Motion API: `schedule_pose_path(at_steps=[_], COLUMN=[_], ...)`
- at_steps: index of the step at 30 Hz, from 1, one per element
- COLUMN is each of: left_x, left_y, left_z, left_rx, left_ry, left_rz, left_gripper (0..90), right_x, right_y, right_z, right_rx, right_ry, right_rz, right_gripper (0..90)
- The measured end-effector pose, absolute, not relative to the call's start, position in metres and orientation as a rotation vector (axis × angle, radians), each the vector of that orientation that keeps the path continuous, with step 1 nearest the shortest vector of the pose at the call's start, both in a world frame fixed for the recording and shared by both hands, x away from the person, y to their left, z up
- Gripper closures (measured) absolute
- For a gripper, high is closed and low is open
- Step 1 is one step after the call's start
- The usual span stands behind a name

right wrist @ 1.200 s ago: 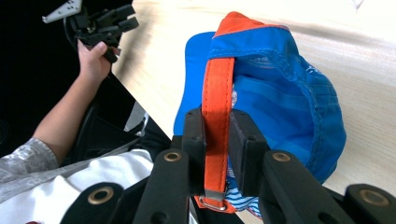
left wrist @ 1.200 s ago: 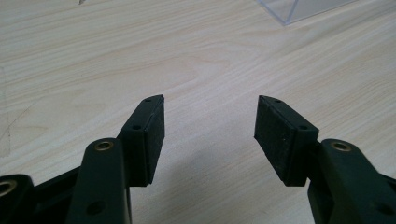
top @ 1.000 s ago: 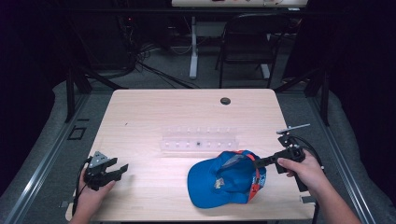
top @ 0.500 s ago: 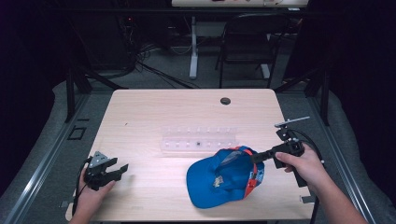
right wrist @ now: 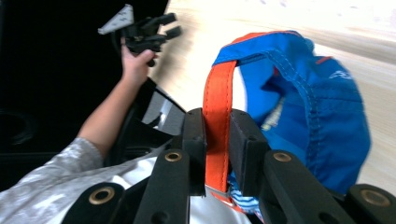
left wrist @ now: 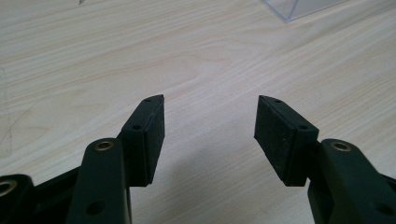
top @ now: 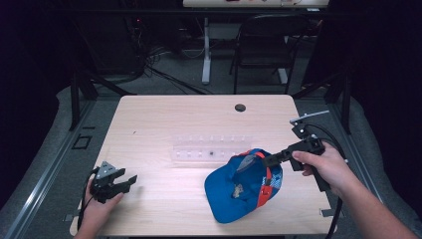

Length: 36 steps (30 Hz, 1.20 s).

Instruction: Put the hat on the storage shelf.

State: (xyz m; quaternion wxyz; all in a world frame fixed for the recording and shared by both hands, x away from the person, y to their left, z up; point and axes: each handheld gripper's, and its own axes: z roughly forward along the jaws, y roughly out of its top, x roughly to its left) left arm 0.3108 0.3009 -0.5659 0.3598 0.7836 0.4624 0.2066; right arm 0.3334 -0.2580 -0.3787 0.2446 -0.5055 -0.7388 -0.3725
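A blue cap [top: 239, 188] with an orange back strap [right wrist: 216, 121] lies at the front right of the wooden table [top: 159, 124], its rear lifted. My right gripper [top: 271, 159] is shut on that strap, and the right gripper view shows the strap pinched between the two jaws with the blue crown [right wrist: 322, 107] hanging beyond. My left gripper [top: 130, 181] rests low at the front left of the table, jaws wide apart. In the left gripper view my left gripper [left wrist: 209, 126] has bare wood between its pads.
A clear plastic tray [top: 209, 148] sits mid-table just behind the cap; its corner [left wrist: 292, 8] shows in the left gripper view. A dark round grommet [top: 240, 107] marks the far edge. A chair [top: 259, 45] and cables stand beyond the table.
My right gripper has risen and moved slightly back, lifting the cap's rear by the strap so the cap tilts up. The left gripper has stayed still.
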Motion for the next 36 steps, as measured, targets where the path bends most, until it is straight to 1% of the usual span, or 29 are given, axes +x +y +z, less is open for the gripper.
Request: schedule_pose_path(at_steps=[5,13,27,36], left_x=[0.311,0.311,0.311,0.309], left_y=[0.303,0.302,0.303,0.302], left_z=[-0.565,-0.565,-0.565,-0.564], left_rx=[2.01,2.01,1.989,1.976], left_ry=[1.197,1.194,1.203,1.193], left_rz=[0.531,0.526,0.533,0.537], left_gripper=[43.4,43.4,42.7,42.8], right_x=[0.33,0.329,0.331,0.34], right_y=[-0.249,-0.236,-0.233,-0.228], right_z=[-0.368,-0.363,-0.348,-0.338], right_rx=[-1.367,-1.323,-1.302,-1.299], right_ry=[-1.974,-1.899,-1.826,-1.787], right_rz=[-1.089,-1.122,-1.23,-1.315], right_gripper=[77.8,77.9,78.0,77.9])
